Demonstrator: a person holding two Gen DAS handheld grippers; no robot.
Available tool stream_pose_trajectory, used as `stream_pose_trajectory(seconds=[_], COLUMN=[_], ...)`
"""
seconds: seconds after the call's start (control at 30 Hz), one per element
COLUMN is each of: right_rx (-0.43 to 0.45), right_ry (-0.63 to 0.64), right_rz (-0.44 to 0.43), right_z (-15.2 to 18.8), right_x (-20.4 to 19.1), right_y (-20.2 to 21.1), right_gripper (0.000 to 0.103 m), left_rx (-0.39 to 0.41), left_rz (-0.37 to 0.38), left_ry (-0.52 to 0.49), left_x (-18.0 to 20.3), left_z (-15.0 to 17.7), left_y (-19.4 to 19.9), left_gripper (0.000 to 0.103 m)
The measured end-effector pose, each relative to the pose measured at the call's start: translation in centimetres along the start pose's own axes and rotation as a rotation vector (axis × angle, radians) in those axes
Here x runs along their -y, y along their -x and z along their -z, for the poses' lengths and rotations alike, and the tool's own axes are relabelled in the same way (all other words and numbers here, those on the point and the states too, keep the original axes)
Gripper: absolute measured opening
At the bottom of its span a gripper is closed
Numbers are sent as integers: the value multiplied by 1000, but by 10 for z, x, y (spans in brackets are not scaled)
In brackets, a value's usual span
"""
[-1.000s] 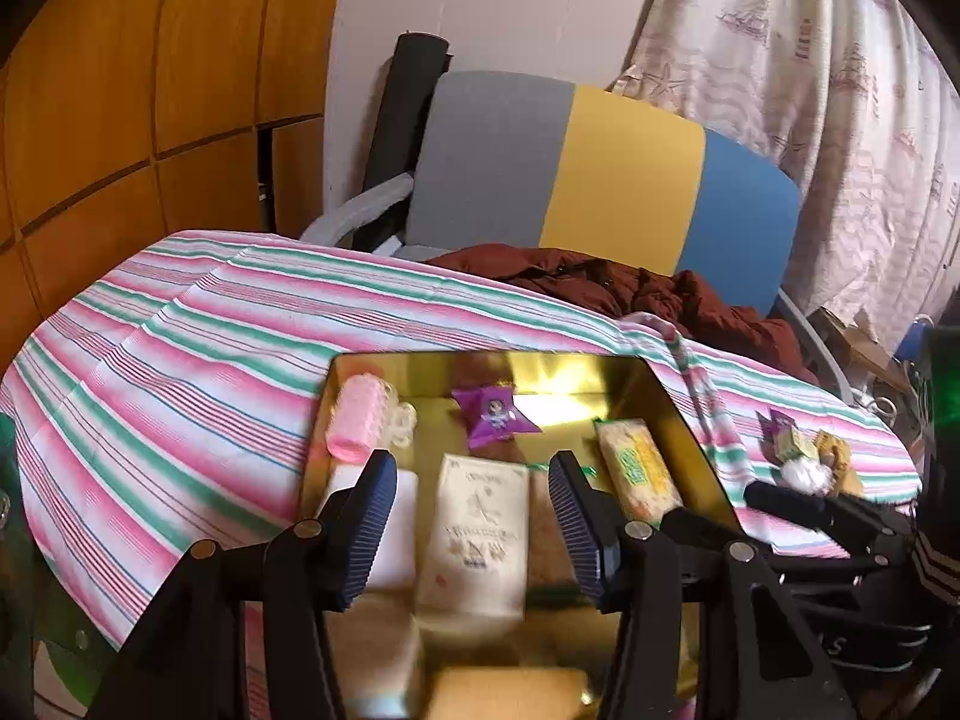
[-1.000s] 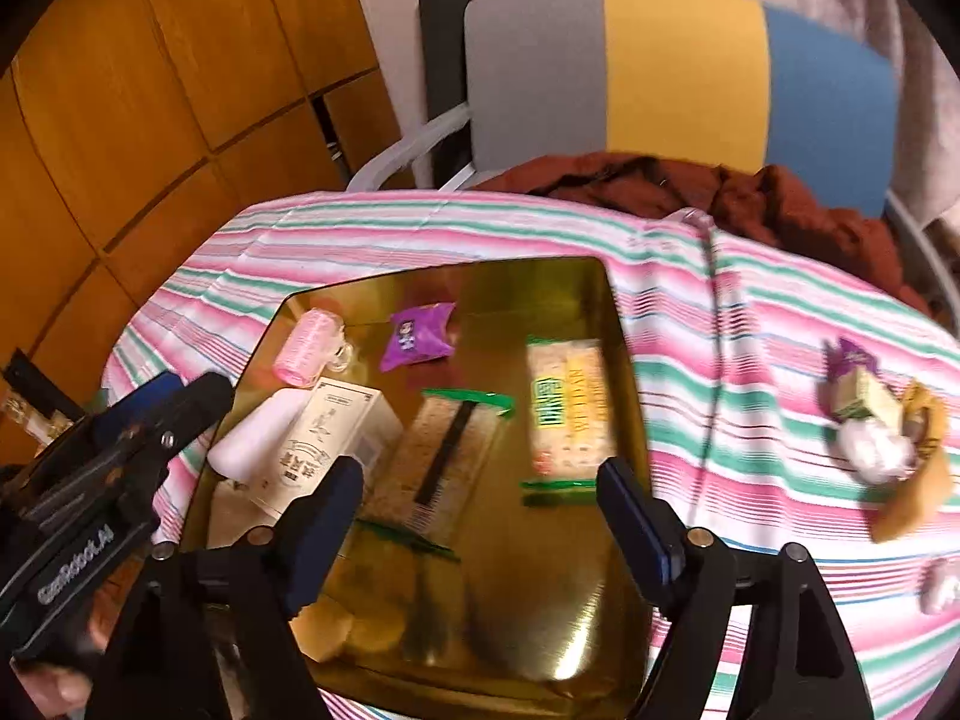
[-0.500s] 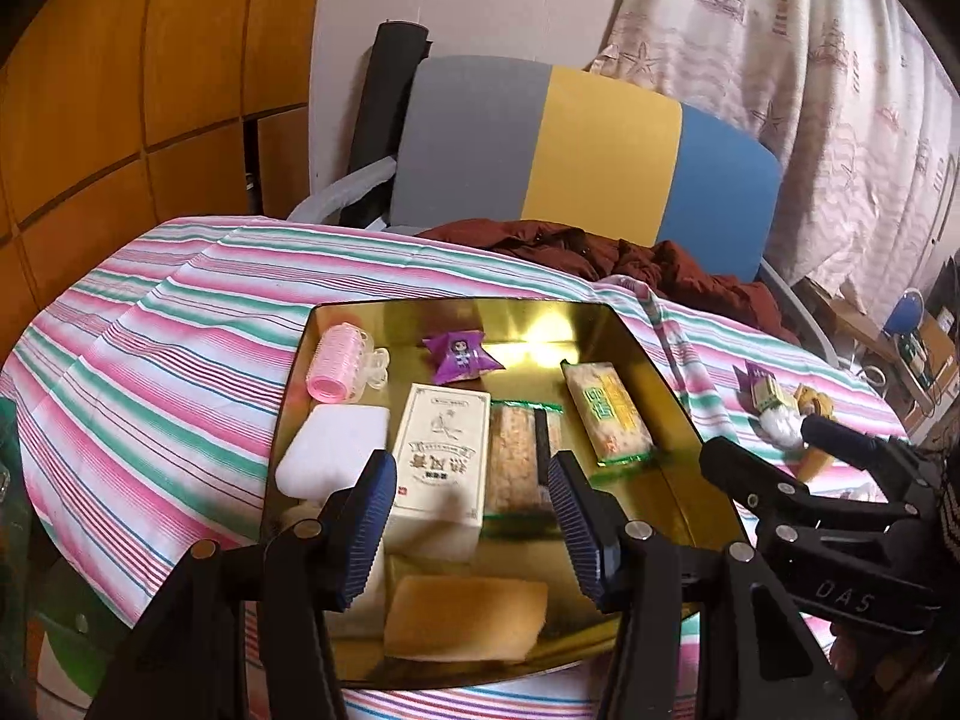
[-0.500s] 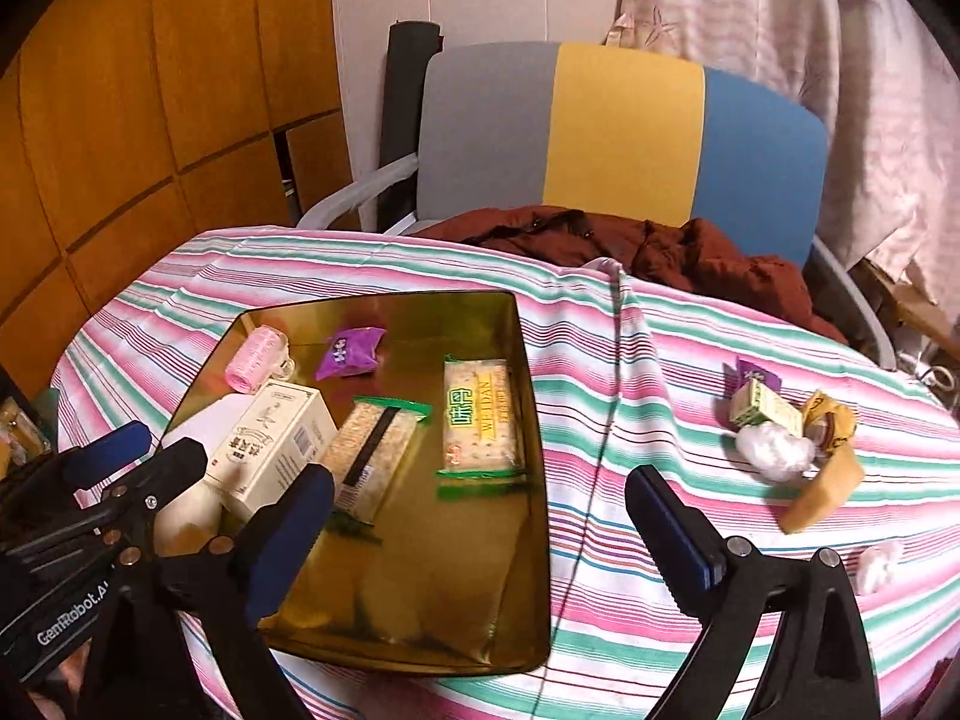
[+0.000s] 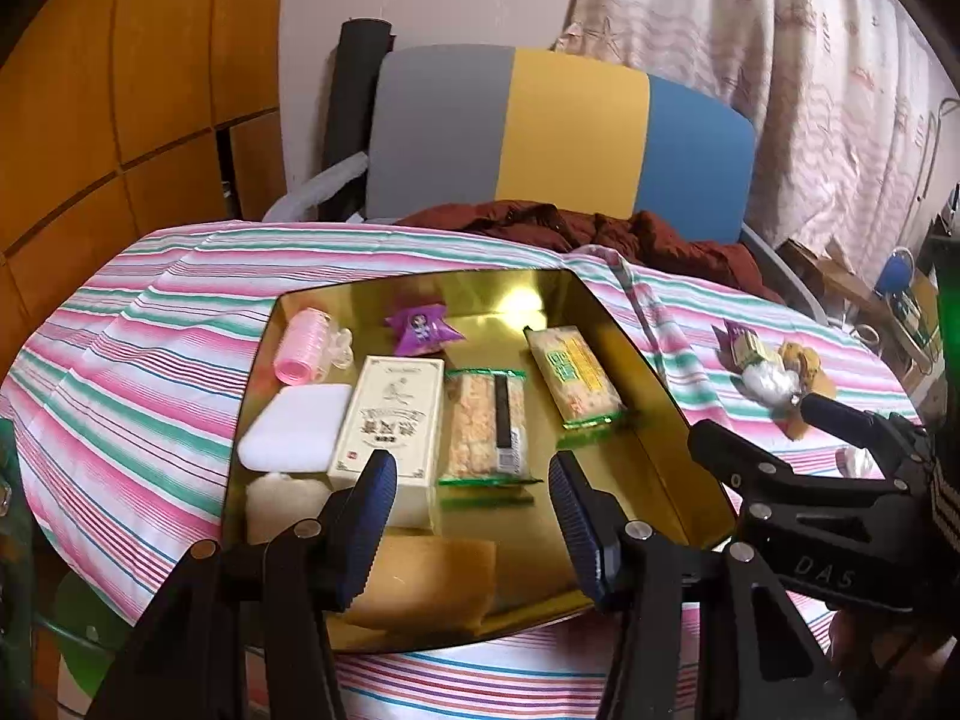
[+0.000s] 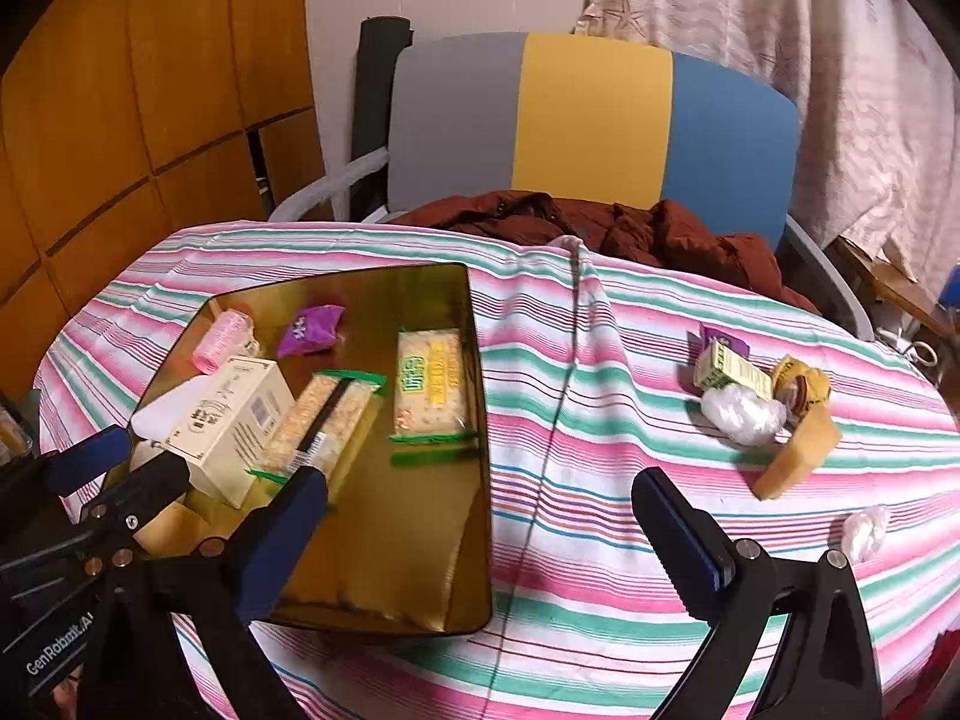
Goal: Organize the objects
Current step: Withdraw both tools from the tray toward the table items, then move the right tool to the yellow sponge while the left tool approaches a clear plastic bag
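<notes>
With both grippers gaping and empty | we place the loose pile (image 6: 762, 402) on the cloth, right of the gold tray (image 6: 468, 480) | right gripper (image 6: 480, 540) nearer, probably | tan sponge (image 6: 798, 459) lies diagonally.

A grey, yellow and blue chair (image 6: 594, 120) is standing behind the striped tablecloth (image 6: 600, 540), with a maroon garment (image 6: 600, 225) lying on its seat.

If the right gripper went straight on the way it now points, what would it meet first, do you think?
The open right gripper points at bare striped tablecloth, just right of the gold tray. It would likely meet the cloth first, missing the loose pile further right, though depth is hard to judge.
</notes>
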State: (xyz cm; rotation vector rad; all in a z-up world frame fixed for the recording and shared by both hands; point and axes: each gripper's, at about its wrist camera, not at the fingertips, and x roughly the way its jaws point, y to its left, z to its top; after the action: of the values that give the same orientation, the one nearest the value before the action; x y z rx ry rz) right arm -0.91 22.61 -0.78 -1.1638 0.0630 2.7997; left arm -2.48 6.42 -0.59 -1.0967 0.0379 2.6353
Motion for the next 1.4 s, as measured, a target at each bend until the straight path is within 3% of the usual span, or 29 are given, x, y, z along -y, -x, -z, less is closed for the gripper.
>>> stream_pose_trajectory(seconds=[0.67,0.87,1.17,1.4], right_rx=[-52,-78,-91,-103], right_ry=[-90,-149,-291,-456], right_rz=[69,101,198,94], right_z=[8,1,-17,-16], right_x=[64,115,231,282], right_y=[-6,-5,-18,-57], right_gripper=[103,103,103,103], left_rx=[-40,-47,-56,-71], left_rz=[81,105,143,165], left_ry=[-111,-148,-186,-229], left_x=[39,50,67,89], left_z=[12,15,15,12], left_y=[-6,-5,-6,-11], left_gripper=[54,54,54,54])
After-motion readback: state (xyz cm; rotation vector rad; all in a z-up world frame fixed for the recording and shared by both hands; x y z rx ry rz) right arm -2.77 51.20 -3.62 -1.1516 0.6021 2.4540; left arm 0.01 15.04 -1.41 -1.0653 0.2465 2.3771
